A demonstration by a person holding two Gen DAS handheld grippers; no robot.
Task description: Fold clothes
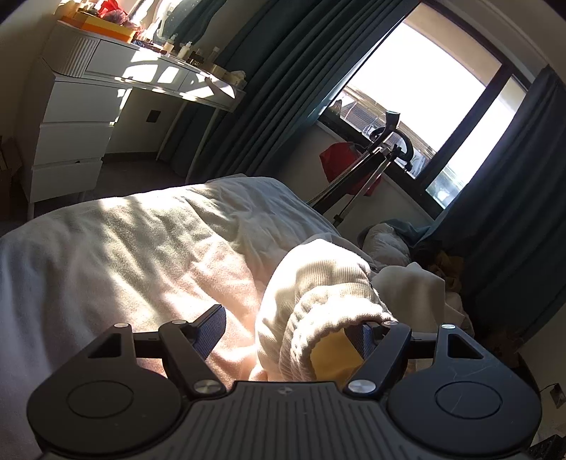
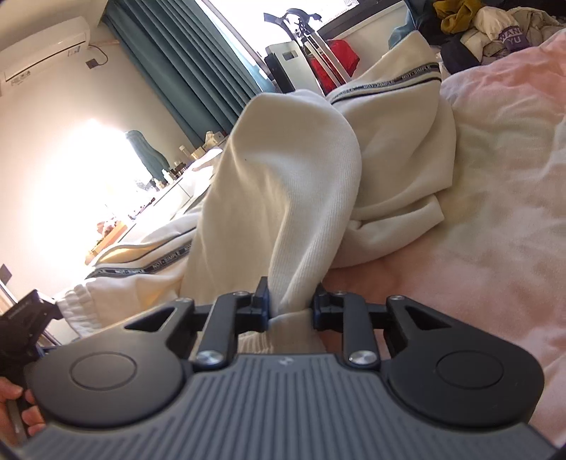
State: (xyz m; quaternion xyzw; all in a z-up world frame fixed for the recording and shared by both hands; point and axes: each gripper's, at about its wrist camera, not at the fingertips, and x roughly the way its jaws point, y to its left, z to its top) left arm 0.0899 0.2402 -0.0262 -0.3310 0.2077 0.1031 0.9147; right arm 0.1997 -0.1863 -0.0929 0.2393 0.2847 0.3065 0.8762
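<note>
Fabric of the cream garment (image 2: 283, 198) is lying on the bed (image 2: 495, 230), running ahead-left from the right hand-held gripper (image 2: 292, 304) pinching its bunched end, while the left hand-held gripper (image 1: 290, 332) is gaping around a ribbed cuff.

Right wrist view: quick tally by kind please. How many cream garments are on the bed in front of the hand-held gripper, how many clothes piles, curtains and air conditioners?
Cream garment: 1
Pile of clothes at the far edge of the bed: 1
Teal curtain: 1
Air conditioner on the wall: 1
Total: 4
</note>
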